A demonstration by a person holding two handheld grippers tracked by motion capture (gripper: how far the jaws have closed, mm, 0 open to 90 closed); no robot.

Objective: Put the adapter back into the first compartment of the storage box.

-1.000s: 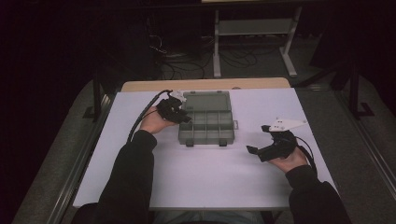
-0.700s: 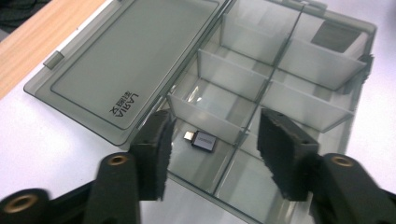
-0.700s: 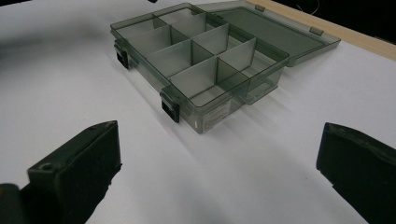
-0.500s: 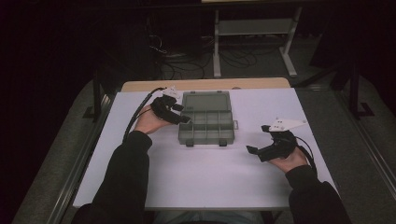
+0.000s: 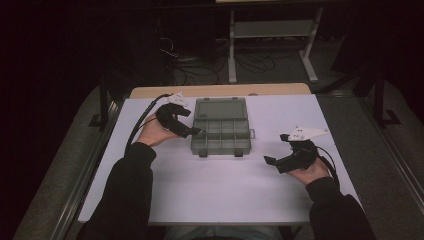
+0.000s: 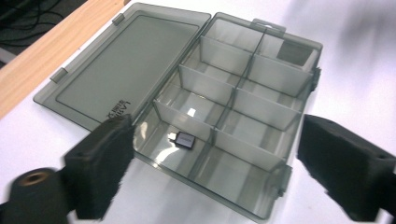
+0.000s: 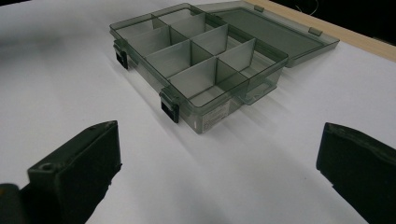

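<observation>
The small dark chip lies in a near-left compartment of the open organizer box, just ahead of and below the left gripper, whose jaws have just been opening and stand wide apart with nothing between them. The left hand hovers at the box's left edge, jaws pointing at it. The right gripper, jaws likewise apart and empty, rests well apart to the right.

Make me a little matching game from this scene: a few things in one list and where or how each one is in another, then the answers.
Things:
1. small dark item
2. lid
3. left gripper
4. right gripper

Place or state:
A. lying flat open beside the compartments
B. open, on the white sheet apart from the box
C. inside one compartment of the box
D. open, at the box's edge

Pairs: 1-C, 2-A, 3-D, 4-B
</observation>
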